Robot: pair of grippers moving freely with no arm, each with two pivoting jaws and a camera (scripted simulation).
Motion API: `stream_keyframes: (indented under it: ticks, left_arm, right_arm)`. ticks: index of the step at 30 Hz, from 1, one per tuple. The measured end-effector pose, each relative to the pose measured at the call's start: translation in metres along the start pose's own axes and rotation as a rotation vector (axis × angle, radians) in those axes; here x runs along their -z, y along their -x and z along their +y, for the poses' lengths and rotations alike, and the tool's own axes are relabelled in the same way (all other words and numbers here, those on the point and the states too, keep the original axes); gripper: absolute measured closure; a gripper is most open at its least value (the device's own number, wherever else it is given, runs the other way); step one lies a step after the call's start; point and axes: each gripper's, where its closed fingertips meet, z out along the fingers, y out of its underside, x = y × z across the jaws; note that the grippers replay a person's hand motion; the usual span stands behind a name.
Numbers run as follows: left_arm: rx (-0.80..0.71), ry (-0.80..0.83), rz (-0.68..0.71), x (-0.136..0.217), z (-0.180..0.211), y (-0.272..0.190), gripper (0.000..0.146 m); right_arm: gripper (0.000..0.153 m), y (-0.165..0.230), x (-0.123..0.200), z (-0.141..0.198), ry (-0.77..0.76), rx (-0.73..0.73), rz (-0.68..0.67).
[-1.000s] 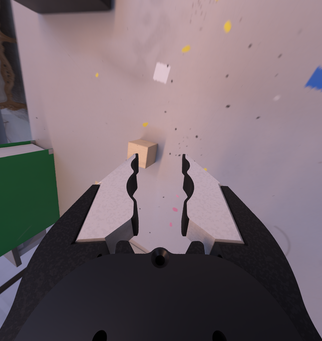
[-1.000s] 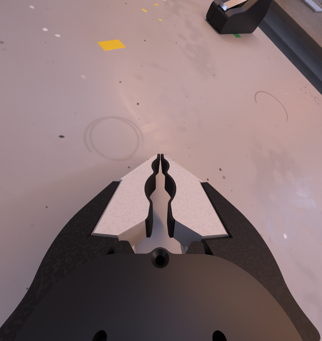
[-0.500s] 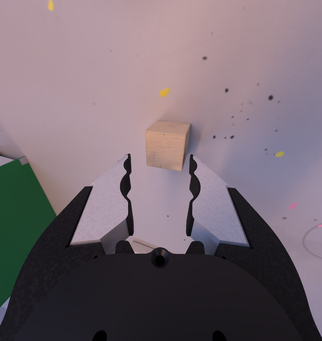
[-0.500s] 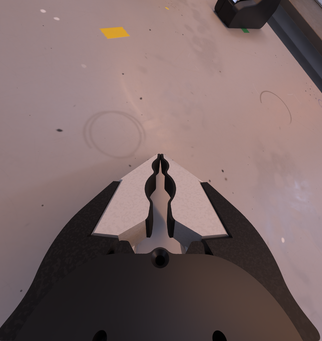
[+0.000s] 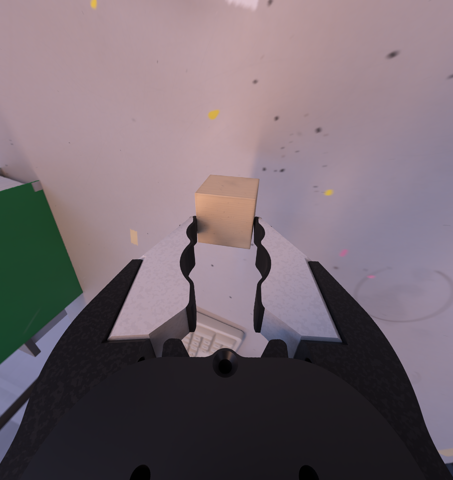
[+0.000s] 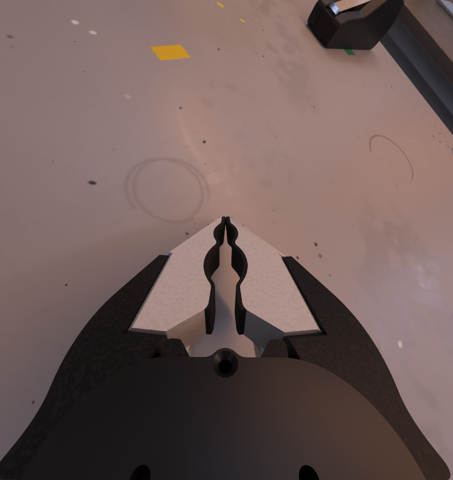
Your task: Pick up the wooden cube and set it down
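wooden cube (image 5: 225, 220) — between left gripper (image 5: 224, 227) tips, clamped | right gripper (image 6: 225, 218) closed (empty)

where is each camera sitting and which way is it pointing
Left wrist view: on the left gripper, looking forward and down along its fingers at the wooden cube between the tips, a green book at left.
Right wrist view: on the right gripper, looking forward and down along its shut fingers at the table, a black tape dispenser far off.
Shared: only the speckled tabletop; neither shows the other gripper.
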Motion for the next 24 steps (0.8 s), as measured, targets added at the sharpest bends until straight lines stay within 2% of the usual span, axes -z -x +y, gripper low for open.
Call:
stream_keyframes:
  ticks: [3, 6, 11, 14, 19, 24]
  left_arm:
    - [0.011, -0.039, -0.001, 0.043, -0.017, -0.031, 0.102]
    - [-0.010, -0.090, 0.007, 0.081, -0.051, -0.072, 0.102]
    - [-0.098, -0.188, 0.044, 0.118, -0.136, -0.150, 0.102]
    - [-0.150, -0.252, 0.102, 0.122, -0.195, -0.195, 0.102]
    - [-0.265, -0.242, 0.158, 0.104, -0.277, -0.253, 0.102]
    - [-0.300, -0.224, 0.211, 0.077, -0.331, -0.287, 0.102]
  right_arm:
    - [0.152, 0.003, 0.002, 0.000, -0.006, 0.015, -0.011]
    - [0.151, 0.005, 0.006, 0.004, -0.006, 0.024, -0.019]
    - [0.150, 0.006, 0.021, 0.016, 0.011, 0.035, -0.015]
    - [0.151, 0.005, 0.033, 0.025, 0.019, 0.034, -0.011]
    - [0.151, 0.003, 0.051, 0.038, 0.018, 0.037, 0.005]
    - [0.152, -0.004, 0.060, 0.044, -0.005, 0.002, 0.021]
